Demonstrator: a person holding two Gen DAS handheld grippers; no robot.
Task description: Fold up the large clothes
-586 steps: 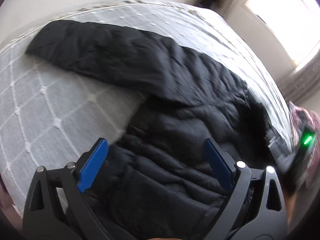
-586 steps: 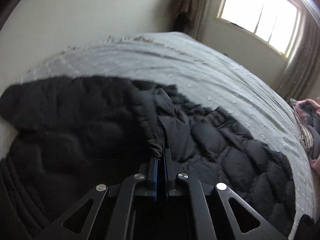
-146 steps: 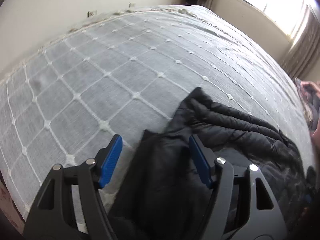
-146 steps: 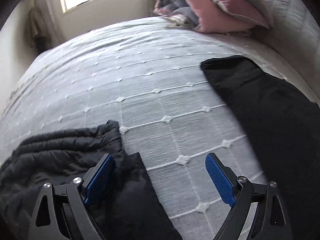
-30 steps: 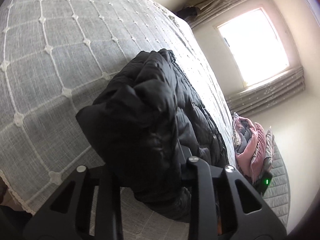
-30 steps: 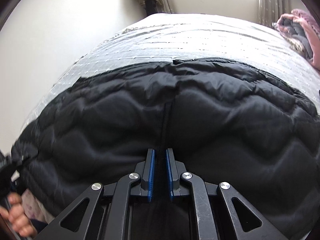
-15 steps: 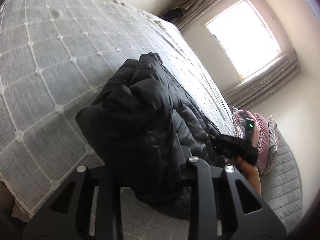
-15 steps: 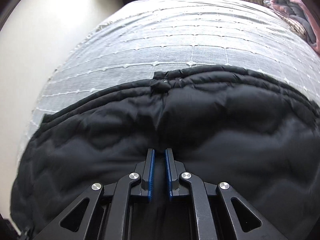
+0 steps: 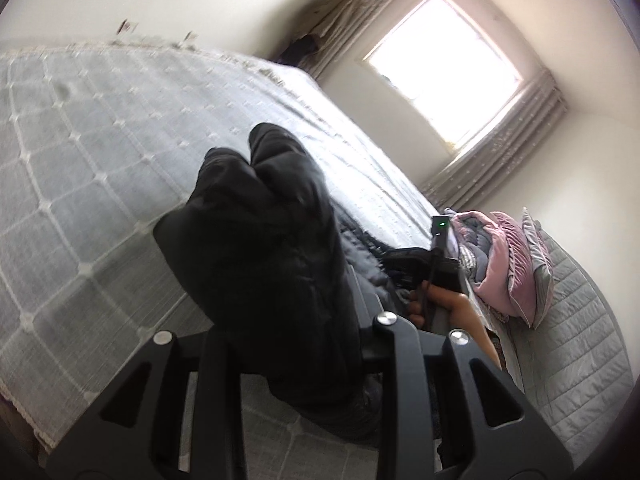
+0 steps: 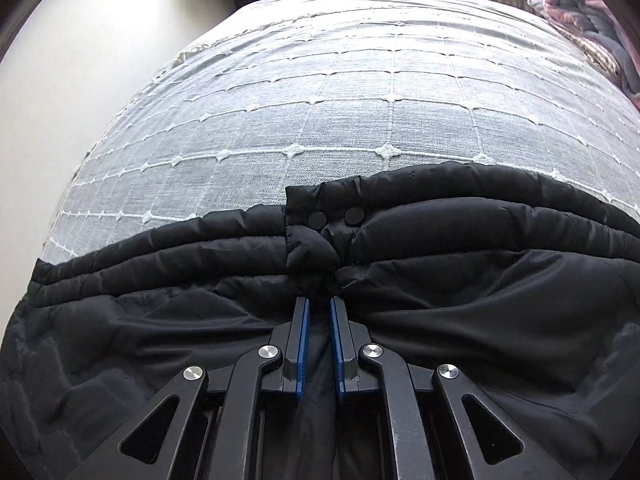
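Observation:
A black quilted puffer jacket (image 10: 460, 240) lies across the near part of a grey quilted bedspread (image 10: 360, 92). My right gripper (image 10: 319, 308) is shut on a pinch of the jacket's thin fabric near its front edge, just below two round snaps (image 10: 336, 217). In the left wrist view a thick bunched wad of the same jacket (image 9: 264, 240) fills the space between the jaws of my left gripper (image 9: 292, 340), which is shut on it; the wad hides the pads. Beyond it a hand (image 9: 444, 304) holds the other gripper tool.
A pile of pink and grey bedding (image 9: 504, 260) sits at the bed's head by a grey padded headboard (image 9: 580, 340). A bright window with grey curtains (image 9: 444, 68) is on the far wall. The bed's fringed edge (image 9: 24, 408) and a pale wall border the left side.
The right gripper has pulled the jacket's edge toward me, baring more bedspread beyond it. The left gripper has risen and rolled with its bunch; the other hand and tool have come closer.

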